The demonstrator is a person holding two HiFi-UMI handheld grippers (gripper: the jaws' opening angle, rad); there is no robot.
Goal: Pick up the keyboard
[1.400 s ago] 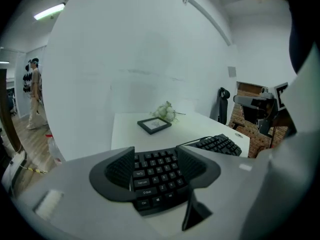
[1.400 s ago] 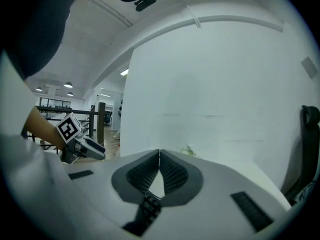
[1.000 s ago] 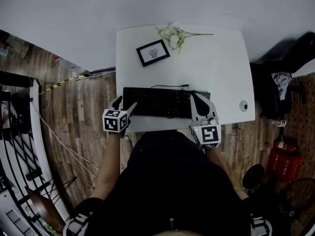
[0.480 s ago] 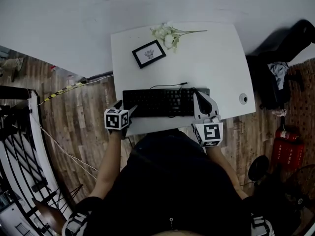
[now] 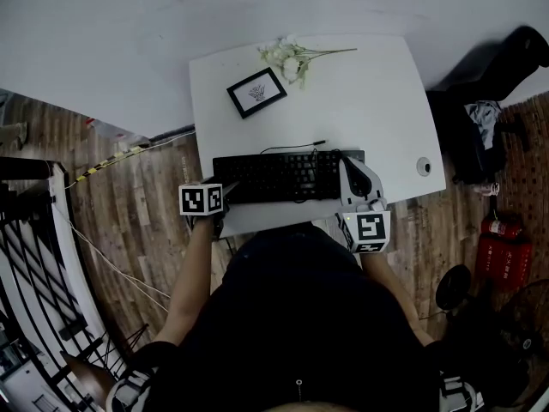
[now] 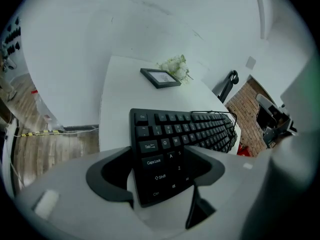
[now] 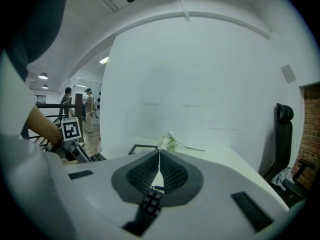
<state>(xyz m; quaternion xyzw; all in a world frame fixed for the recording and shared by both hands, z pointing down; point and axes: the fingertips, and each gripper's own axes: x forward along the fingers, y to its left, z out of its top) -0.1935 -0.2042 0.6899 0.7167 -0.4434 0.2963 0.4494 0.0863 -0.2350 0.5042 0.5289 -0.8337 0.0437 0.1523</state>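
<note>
A black keyboard (image 5: 279, 177) lies flat along the near edge of the white table (image 5: 377, 101). My left gripper (image 5: 219, 189) is at its near-left corner, tilted steeply down. In the left gripper view that gripper (image 6: 160, 169) stands open with the keyboard (image 6: 175, 139) corner between its jaws. One pad lies along the left edge and the other over the keys; whether they press is unclear. My right gripper (image 5: 352, 163) lies over the keyboard's right end. In the right gripper view it (image 7: 159, 154) is shut, tips together, with a few keys (image 7: 151, 202) showing through the gap below.
A framed picture (image 5: 257, 92) and a sprig of white flowers (image 5: 292, 58) lie at the back of the table. The keyboard's cable (image 5: 292, 148) runs behind it. A small round object (image 5: 424, 166) sits near the right edge. A red extinguisher (image 5: 493, 247) stands on the floor to the right.
My left gripper has tipped over at the keyboard's corner, so its marker cube now faces up and hides most of its fingers. The right gripper has stayed in place, shut.
</note>
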